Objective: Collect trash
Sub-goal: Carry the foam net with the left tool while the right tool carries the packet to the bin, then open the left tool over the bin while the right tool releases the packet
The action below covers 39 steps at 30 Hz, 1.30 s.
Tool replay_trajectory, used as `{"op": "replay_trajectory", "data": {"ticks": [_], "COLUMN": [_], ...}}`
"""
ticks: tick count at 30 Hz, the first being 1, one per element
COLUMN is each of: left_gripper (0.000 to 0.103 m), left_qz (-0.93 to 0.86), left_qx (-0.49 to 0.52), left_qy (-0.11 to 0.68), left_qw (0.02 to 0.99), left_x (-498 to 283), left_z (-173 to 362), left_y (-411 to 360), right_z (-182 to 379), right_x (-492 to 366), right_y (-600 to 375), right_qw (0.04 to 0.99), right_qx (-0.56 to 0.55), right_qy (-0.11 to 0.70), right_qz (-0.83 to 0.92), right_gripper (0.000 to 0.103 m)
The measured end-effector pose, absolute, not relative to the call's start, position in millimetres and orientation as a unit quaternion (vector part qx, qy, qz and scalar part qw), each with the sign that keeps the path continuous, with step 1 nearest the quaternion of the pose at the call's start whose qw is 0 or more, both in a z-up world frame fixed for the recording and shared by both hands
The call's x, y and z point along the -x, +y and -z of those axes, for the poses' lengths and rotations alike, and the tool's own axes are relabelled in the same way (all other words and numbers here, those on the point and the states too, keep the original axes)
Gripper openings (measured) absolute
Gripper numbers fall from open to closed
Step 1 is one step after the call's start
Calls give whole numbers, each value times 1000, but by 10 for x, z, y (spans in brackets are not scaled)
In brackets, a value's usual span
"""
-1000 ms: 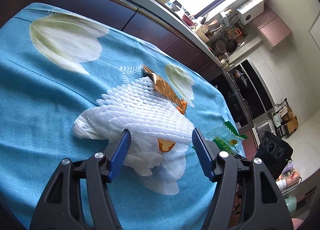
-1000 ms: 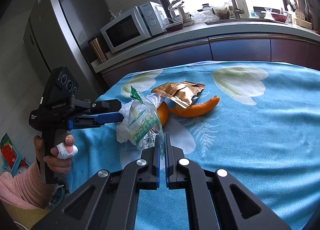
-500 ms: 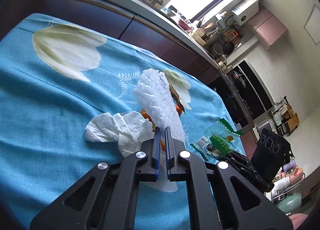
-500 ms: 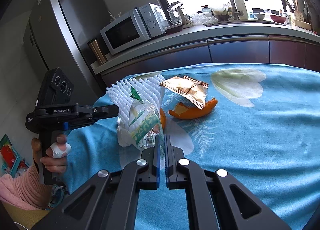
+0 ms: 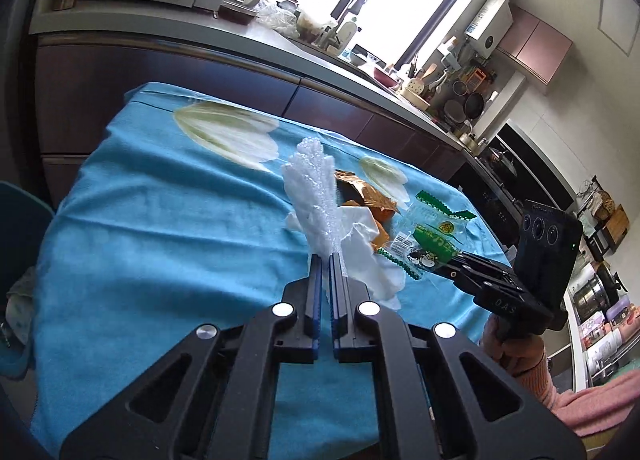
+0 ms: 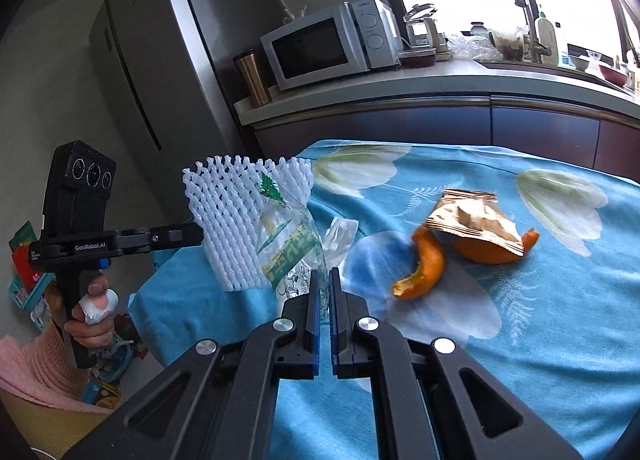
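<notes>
**Q:** What have your tongs got?

**Me:** Left gripper (image 5: 325, 260) pinched tight on the white foam net (image 5: 314, 196), lifted so it hangs free. Right gripper (image 6: 323, 276) clamped on the clear green-printed wrapper (image 6: 290, 248), also off the cloth. One piece each, to carry both together.

**Q:** What's left, and where's the room?

**Me:** White tissue (image 5: 368, 260) just beyond my left tips. Farther, orange peel (image 6: 424, 268) under the gold wrapper (image 6: 472, 220), mid-tablecloth (image 6: 540, 320). Near table edge close below; counter (image 6: 440, 80) behind. No bin visible.
</notes>
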<state>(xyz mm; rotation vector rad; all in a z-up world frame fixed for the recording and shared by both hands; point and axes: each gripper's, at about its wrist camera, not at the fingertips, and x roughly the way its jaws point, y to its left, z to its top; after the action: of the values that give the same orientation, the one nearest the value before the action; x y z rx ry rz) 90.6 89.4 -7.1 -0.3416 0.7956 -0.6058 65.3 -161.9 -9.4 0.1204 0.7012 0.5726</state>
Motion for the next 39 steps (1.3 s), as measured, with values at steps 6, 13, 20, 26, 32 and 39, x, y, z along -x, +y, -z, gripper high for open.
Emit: {"op": "replay_trajectory", "data": {"ticks": [6, 13, 20, 26, 32, 39], "left_gripper": [4, 4, 4, 4, 4, 4], "left_qz": [240, 171, 93, 43, 16, 0], "left_qx": [178, 197, 214, 238, 259, 266], "left_qy": [359, 340, 334, 346, 363, 388], "left_qw": [884, 903, 913, 906, 895, 882], "left_x": [-541, -263, -244, -340, -463, -619], "left_z": [37, 15, 102, 355, 612, 871], "left_y": [1608, 2327, 2945, 3385, 3633, 3690], "right_z": [91, 71, 53, 147, 339, 525], "right_x": [-680, -773, -1004, -1230, -1453, -1634], "right_y": [-1004, -159, 639, 1198, 1579, 1836], "right_qw": [878, 853, 829, 807, 788, 774], "right_qx": [-24, 28, 57, 66, 76, 76], "right_qy": [345, 348, 358, 386, 429, 470], "right_qz": [-330, -387, -426, -442, -435, -417], "right_gripper": [3, 3, 3, 3, 3, 5]}}
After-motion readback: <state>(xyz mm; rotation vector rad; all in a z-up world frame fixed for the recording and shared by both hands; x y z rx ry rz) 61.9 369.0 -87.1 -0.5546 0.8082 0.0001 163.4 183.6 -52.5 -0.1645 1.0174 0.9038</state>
